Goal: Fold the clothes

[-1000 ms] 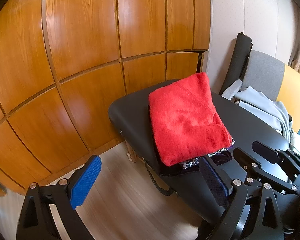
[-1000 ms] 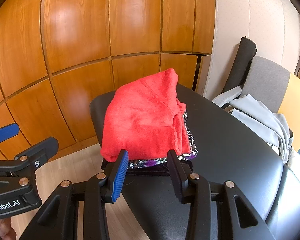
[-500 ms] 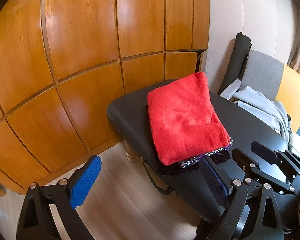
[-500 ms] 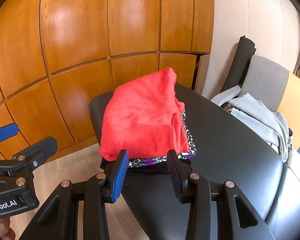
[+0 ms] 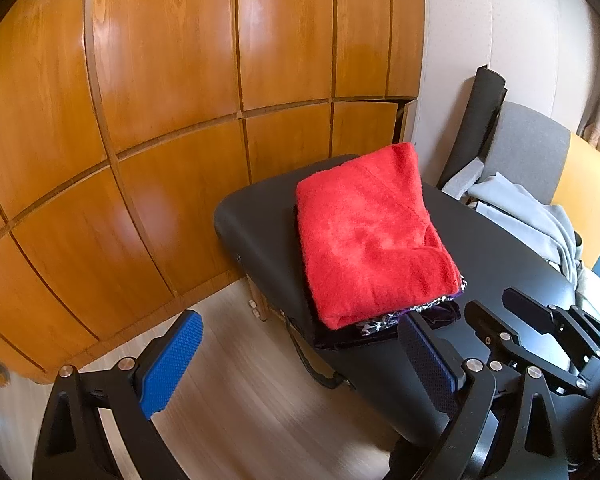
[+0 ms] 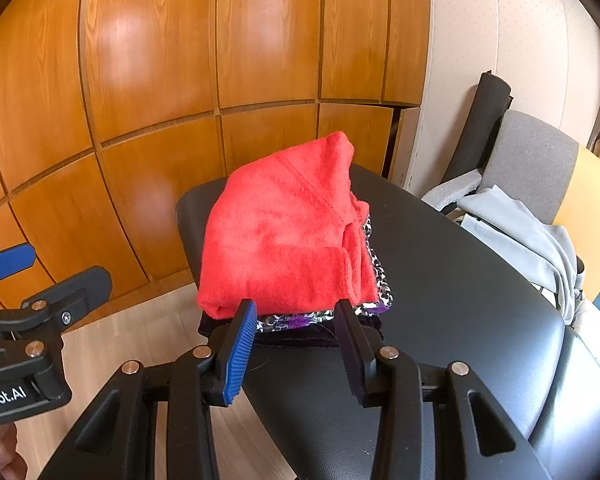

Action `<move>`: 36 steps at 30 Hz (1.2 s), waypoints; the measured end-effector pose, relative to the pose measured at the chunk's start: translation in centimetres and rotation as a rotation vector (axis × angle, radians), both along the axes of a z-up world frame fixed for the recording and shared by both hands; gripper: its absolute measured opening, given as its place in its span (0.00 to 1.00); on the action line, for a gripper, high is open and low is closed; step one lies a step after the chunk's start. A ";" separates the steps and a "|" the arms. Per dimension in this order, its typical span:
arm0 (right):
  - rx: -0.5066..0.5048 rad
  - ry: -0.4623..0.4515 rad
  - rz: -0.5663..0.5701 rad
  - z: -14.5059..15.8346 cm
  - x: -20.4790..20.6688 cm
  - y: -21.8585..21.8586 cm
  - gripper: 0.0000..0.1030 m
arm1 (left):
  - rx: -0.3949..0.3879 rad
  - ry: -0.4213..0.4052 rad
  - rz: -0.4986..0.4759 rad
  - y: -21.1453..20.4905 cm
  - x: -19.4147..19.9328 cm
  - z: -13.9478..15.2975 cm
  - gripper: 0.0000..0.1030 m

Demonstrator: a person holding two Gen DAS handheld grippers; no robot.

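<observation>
Wood panelling (image 5: 172,120) backs your black tabletop (image 6: 460,300). The folded red cloth (image 6: 288,240) tops a stack just ahead of your right tongs (image 6: 296,344); both right and left tongs (image 5: 300,364) stand apart, empty.

**Two black grippers, blue pads, silver screws**

Up close, the left gripper (image 5: 300,364) is all matte black linkage with round silver screw heads at the pivots, and each finger carries a bright blue pad with a fine dotted texture. The right gripper (image 6: 296,344) matches it: black bars, silver screws, a ribbed blue pad (image 6: 240,350). White lettering ending "Robot.AI" runs along the left one's side.
</observation>
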State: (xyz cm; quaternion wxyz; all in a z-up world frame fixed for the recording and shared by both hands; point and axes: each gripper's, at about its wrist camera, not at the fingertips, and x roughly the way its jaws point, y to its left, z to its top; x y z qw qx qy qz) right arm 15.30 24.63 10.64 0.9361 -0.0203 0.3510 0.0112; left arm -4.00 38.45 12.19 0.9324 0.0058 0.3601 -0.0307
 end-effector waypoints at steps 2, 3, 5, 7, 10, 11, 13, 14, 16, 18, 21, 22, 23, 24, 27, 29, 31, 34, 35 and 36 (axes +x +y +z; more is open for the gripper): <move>0.001 0.000 0.003 0.1 0.0 0.0 0.39 | -0.003 0.003 0.000 0.0 0.1 0.0 0.96; 0.001 0.000 0.005 0.1 0.0 0.0 0.39 | -0.005 0.003 0.000 0.0 0.1 0.0 0.96; 0.000 0.001 0.007 0.0 0.0 -0.1 0.39 | -0.009 0.006 0.001 0.0 0.1 0.0 0.96; 0.002 0.003 0.007 -0.1 0.1 -0.2 0.39 | -0.009 0.007 0.001 0.0 0.2 0.0 0.96; 0.006 0.006 0.007 -0.2 0.1 -0.4 0.39 | -0.008 0.010 0.001 -0.1 0.3 0.0 0.98; 0.007 0.007 0.006 -0.2 0.1 -0.4 0.39 | -0.008 0.011 0.000 -0.1 0.3 0.0 0.98; 0.007 0.007 0.006 -0.2 0.1 -0.3 0.39 | -0.005 0.011 0.000 -0.2 0.4 0.0 0.98; 0.007 0.006 0.006 -0.2 0.1 -0.3 0.39 | -0.005 0.011 -0.001 -0.3 0.4 0.0 0.98; 0.007 0.006 0.005 -0.2 0.1 -0.3 0.39 | -0.008 0.013 -0.001 -0.3 0.5 0.0 0.98; 0.007 0.006 0.005 -0.2 0.0 -0.3 0.39 | -0.014 0.017 -0.002 -0.2 0.5 0.1 0.98; 0.008 0.006 0.007 -0.1 0.0 -0.4 0.39 | -0.016 0.016 -0.004 -0.3 0.6 0.1 0.98; 0.008 0.007 0.007 -0.2 0.0 -0.4 0.39 | -0.019 0.015 -0.004 -0.2 0.5 0.2 0.98; 0.009 0.008 0.007 -0.2 0.1 -0.4 0.39 | -0.023 0.014 -0.005 -0.2 0.5 0.2 0.98; 0.009 0.009 0.007 -0.2 0.1 -0.4 0.39 | -0.026 0.013 -0.008 -0.2 0.5 0.2 0.98; 0.011 0.012 0.006 -0.3 0.1 -0.5 0.39 | -0.019 -0.001 -0.016 -0.4 0.4 0.3 0.97; 0.013 0.012 0.004 -0.3 0.1 -0.7 0.39 | -0.016 -0.007 -0.019 -0.5 0.3 0.3 0.95; 0.017 0.013 0.000 -0.4 0.2 -0.8 0.39 | -0.005 -0.018 -0.005 -0.5 0.2 0.3 0.93; 0.020 0.016 -0.004 -0.5 0.2 -0.9 0.39 | -0.003 -0.013 -0.004 -0.4 0.4 0.2 0.93; 0.021 0.017 -0.005 -0.5 0.2 -0.9 0.39 | 0.006 -0.017 0.001 -0.5 0.4 0.2 0.94; 0.022 0.018 -0.006 -0.6 0.2 -0.9 0.39 | 0.016 -0.021 0.007 -0.6 0.4 0.2 0.94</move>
